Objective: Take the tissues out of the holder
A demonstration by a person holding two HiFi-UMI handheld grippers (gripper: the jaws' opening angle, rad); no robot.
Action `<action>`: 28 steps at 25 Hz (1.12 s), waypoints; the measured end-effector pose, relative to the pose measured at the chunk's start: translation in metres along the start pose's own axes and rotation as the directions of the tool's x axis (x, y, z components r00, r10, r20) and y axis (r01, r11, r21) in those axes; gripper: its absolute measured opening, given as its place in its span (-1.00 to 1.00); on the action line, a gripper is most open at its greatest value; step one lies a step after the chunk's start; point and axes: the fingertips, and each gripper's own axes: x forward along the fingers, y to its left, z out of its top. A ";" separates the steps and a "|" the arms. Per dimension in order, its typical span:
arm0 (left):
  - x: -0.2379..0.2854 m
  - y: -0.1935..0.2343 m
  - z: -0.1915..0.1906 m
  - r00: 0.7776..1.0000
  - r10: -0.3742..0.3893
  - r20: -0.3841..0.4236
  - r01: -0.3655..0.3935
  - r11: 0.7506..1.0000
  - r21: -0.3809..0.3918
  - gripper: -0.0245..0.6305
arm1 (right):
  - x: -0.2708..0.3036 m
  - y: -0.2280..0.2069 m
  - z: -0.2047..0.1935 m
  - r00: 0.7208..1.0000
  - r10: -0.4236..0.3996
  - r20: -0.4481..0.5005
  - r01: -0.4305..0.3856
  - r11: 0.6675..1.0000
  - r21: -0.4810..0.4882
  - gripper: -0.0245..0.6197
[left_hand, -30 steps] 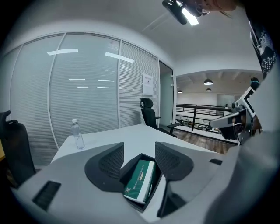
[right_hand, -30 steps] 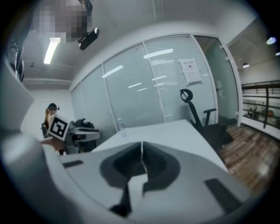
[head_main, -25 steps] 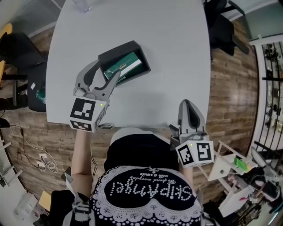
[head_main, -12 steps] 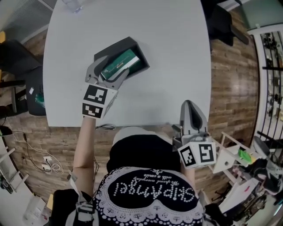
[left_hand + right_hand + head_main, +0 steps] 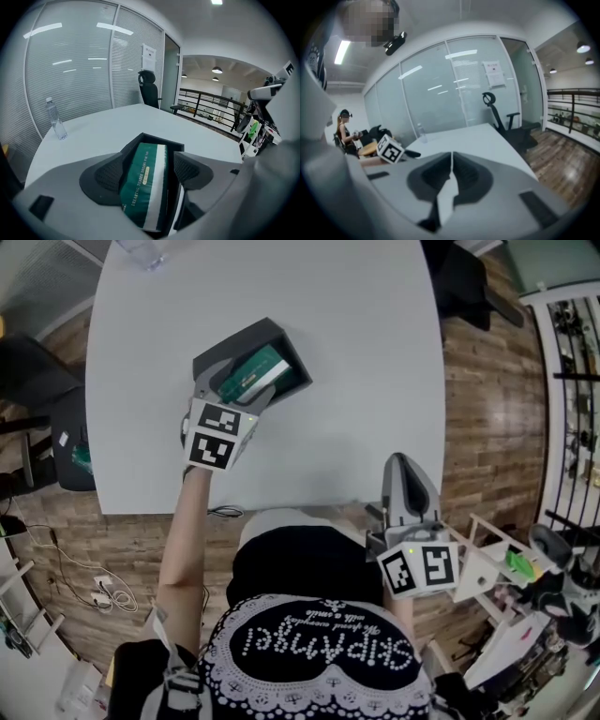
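Head view: the green tissue pack (image 5: 253, 374) lies in the black holder (image 5: 246, 335) on the white bench (image 5: 309, 446). Its long axis runs from lower left to upper right, along the holder's length. The bare left forearm stretches forward over the bench's near edge. The left gripper (image 5: 236, 382) tips down into the holder, a finger on either side of the pack. The right gripper (image 5: 402, 465) sits close to the body, just off the bench edge, pointing away.

Left gripper view: the pack (image 5: 143, 185) points away, in line with the fingers (image 5: 108, 176). They have just been spreading and stand released, with the pack between them. White print along the pack reads "DREAMING TENDER DREAMS FOR YOU".

Right gripper view: the fingers (image 5: 440, 173) are clenched together, holding nothing.
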 end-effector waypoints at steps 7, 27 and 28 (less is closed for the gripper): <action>0.015 0.002 -0.015 0.998 -0.026 -0.061 0.025 0.999 -0.020 0.14 | 0.007 0.002 -0.002 1.000 0.005 -0.011 -0.005 1.000 0.001 -0.82; 0.032 0.005 -0.044 0.954 -0.033 -0.299 0.026 0.999 -0.028 0.18 | 0.011 0.007 -0.002 1.000 0.007 -0.027 -0.007 1.000 0.005 -0.82; 0.032 0.005 -0.045 0.950 -0.029 -0.311 0.022 0.999 -0.027 0.18 | 0.012 0.006 -0.002 1.000 0.006 -0.030 -0.006 1.000 0.005 -0.82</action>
